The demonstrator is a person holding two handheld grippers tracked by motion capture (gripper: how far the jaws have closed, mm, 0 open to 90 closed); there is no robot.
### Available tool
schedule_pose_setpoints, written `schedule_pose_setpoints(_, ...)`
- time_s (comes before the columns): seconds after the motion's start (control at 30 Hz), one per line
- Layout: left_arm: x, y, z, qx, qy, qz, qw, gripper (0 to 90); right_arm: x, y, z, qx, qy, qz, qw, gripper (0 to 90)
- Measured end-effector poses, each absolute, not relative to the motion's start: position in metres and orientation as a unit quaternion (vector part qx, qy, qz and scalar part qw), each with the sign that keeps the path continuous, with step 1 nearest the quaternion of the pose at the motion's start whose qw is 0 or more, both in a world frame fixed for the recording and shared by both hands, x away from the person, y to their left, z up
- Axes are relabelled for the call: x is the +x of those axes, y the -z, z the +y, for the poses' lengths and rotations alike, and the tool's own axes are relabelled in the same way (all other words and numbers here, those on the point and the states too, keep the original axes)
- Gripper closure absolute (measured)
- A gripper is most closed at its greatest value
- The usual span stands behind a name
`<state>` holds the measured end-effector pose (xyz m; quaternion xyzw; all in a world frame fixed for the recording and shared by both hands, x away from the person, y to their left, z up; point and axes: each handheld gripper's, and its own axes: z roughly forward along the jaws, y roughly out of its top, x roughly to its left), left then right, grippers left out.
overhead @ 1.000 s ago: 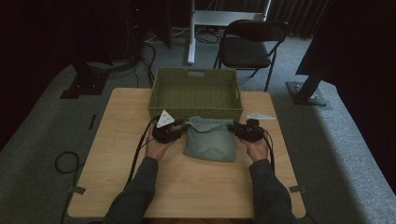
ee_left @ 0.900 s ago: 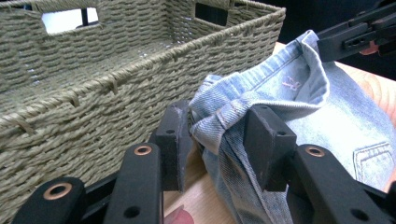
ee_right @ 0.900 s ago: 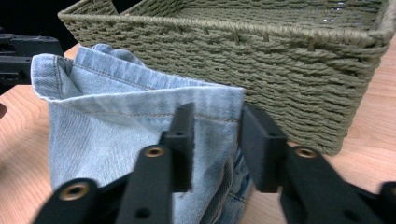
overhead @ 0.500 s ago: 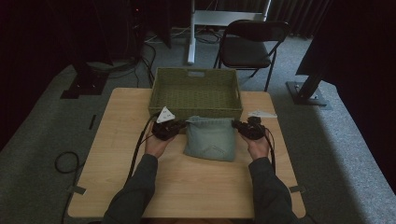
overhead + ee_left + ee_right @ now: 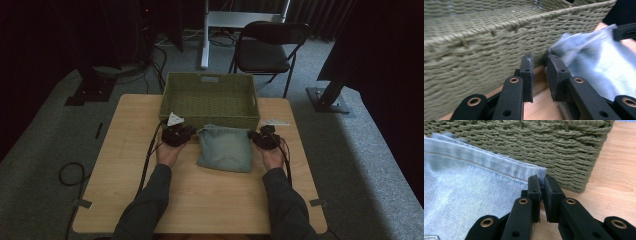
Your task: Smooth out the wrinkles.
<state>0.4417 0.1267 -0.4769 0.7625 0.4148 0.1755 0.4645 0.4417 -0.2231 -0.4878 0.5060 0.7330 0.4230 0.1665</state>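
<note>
High view: both tongs have closed, right tongs (image 5: 542, 186) pinching folded jeans (image 5: 225, 149), left tongs (image 5: 539, 63) just reopening slightly, gripping nothing.

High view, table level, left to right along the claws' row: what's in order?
Left claw → folded denim garment → right claw, all just in front of the woven basket.

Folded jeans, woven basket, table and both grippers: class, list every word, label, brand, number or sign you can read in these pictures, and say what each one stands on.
No readable text in any view.
Folded jeans: only stitching along the hem, no label showing.
Woven basket: plain weave, no tag.
White strip on the table beside the basket: too small to tell whether it bears print.
Left gripper and right gripper: plain black, no markings.
</note>
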Motion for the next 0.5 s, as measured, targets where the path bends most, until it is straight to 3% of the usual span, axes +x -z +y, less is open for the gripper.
schedule_pose_setpoints(0.33,0.429,0.463,0.124,0.753,-0.190,0.369,0.510,64.7,0.442,0.489,-0.222,0.503,-0.425,0.734,0.166,84.3)
schedule_pose_setpoints(0.5,0.431,0.468,0.110,0.776,-0.205,0.353,0.480,63.5,0.442,0.489,-0.221,0.502,-0.425,0.734,0.168,84.2)
